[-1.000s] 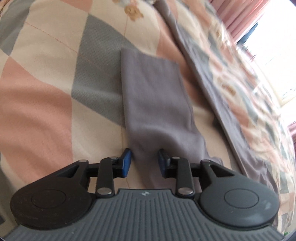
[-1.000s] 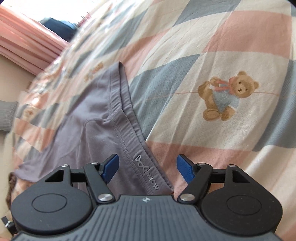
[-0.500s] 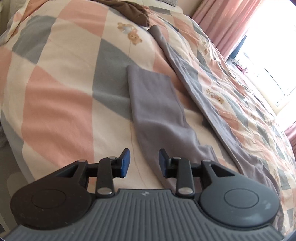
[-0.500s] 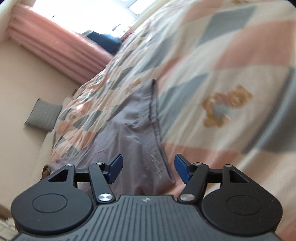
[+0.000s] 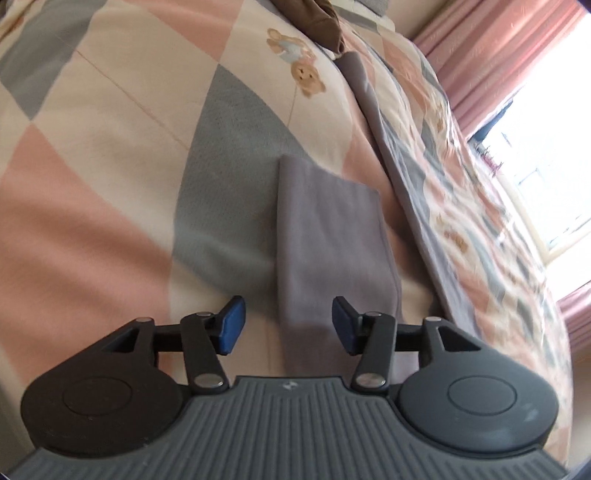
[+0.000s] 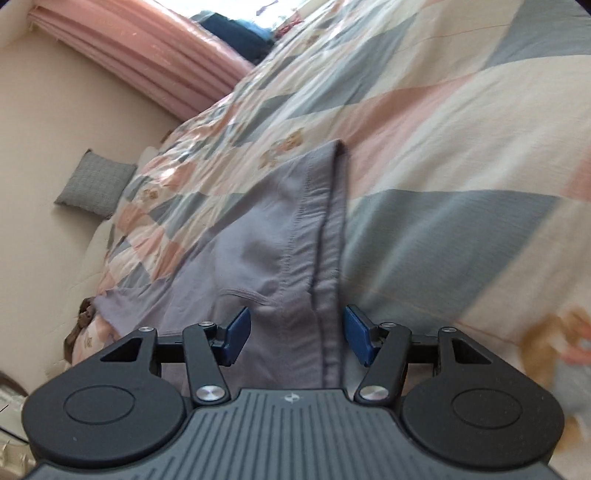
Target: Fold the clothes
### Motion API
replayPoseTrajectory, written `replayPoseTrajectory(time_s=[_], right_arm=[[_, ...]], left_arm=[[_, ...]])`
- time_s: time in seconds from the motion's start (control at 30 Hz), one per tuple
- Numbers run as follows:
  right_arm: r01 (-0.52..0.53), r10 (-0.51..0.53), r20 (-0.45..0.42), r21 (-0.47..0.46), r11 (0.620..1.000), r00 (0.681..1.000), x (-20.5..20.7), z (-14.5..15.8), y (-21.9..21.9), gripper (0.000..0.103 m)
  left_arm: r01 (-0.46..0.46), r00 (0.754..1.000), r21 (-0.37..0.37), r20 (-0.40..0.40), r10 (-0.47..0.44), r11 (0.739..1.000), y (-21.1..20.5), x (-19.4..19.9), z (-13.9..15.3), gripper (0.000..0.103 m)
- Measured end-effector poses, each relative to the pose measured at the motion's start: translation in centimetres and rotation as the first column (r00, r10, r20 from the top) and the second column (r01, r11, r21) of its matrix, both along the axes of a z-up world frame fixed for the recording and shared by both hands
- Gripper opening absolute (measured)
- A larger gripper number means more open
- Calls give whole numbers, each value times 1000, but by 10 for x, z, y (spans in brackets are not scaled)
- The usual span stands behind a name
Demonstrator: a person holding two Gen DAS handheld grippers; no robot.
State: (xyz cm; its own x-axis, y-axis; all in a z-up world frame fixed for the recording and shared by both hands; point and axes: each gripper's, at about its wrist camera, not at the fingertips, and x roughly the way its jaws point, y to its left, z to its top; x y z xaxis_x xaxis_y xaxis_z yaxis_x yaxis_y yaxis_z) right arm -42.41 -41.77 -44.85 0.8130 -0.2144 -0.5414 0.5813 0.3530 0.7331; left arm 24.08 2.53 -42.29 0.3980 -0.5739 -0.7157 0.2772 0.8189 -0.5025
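A pair of grey trousers lies flat on the patchwork bed. In the left wrist view one trouser leg [image 5: 328, 236] stretches away from me, its hem end far from the gripper. My left gripper [image 5: 288, 326] is open, its blue pads either side of the leg's near part, nothing held. In the right wrist view the waistband and seat of the trousers [image 6: 288, 236] run away from me. My right gripper [image 6: 295, 336] is open over the waistband seam, holding nothing.
The bed cover [image 5: 110, 155] has pink, grey and cream diamonds with teddy bears. A brown garment [image 5: 314, 18] lies at the far end. Pink curtains [image 5: 491, 55] and a bright window are at right. A grey cushion [image 6: 96, 182] leans by the wall.
My left gripper has opened wider and moved closer over the trouser leg. My right gripper has shifted so that the waistband seam lies between its pads; the view has tilted.
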Motion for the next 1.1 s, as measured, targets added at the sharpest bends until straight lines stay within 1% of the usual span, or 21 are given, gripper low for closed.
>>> replayPoseTrajectory(time_s=[0.07,0.1,0.17,0.2,0.23,0.27,0.33,0.37,0.43,0.47,0.5,0.63,0.7,0.83,0.93,0.97,1.0,1.03,1.07,1.1], right_arm=[[-2,2,23,10,1000,1000,4,-3,-4,59],[-3,3,35,14,1000,999,5,-4,-5,59],[-2,1,50,23,1000,999,7,-4,-8,56],[0,-1,55,26,1000,998,9,-5,-10,54],[5,-6,56,32,999,998,11,-5,-13,46],[11,-13,56,39,999,998,12,-6,-15,36],[9,-11,39,39,999,999,18,-7,-17,26],[7,-7,20,21,1000,1000,22,-5,-15,10],[46,-49,-62,-48,998,997,26,7,-10,7],[67,-76,-105,-86,994,992,28,13,-7,7],[91,-105,-131,-109,990,986,20,20,-7,6],[188,-220,-193,-171,967,956,-31,46,-7,5],[234,-278,-221,-204,951,935,-57,59,-7,5],[319,-391,-270,-273,907,880,-108,85,-8,5],[376,-473,-299,-327,867,829,-146,104,-8,5],[410,-498,-297,-312,857,815,-162,104,-9,5],[435,-503,-300,-266,860,811,-176,97,-13,6],[449,-496,-308,-214,867,812,-186,89,-16,8],[459,-483,-311,-153,875,818,-195,77,-18,16],[470,-479,-319,-110,876,817,-201,65,-17,20]], left_arm=[[-16,1000,-38,-8,15,999,-4,9,-4,47],[-21,1000,-58,-15,20,998,-6,14,-6,45],[-14,1000,-72,-16,13,997,-13,19,-7,29],[-2,1000,-63,-12,1,998,-18,20,-8,18],[13,1000,-56,-7,-13,998,-22,21,-8,9],[31,999,-50,-3,-32,998,-27,20,-8,5],[62,998,-16,30,-62,998,-34,15,-6,3],[72,996,7,53,-72,997,-38,12,-3,3],[75,991,55,103,-80,996,-42,5,4,2],[73,989,69,122,-81,995,-44,2,8,2],[71,987,80,138,-82,994,-46,-1,13,2],[100,973,110,195,-121,989,-59,-18,34,2],[130,966,97,211,-148,987,-67,-28,44,2],[181,953,87,229,-196,980,-86,-50,50,2],[219,954,85,193,-232,972,-96,-65,40,2],[229,954,81,180,-241,970,-98,-70,36,2],[234,954,81,172,-245,969,-98,-74,32,2],[231,956,86,163,-243,969,-97,-78,29,3],[229,959,85,151,-240,970,-95,-80,25,3],[224,964,76,131,-232,972,-90,-80,22,3]])
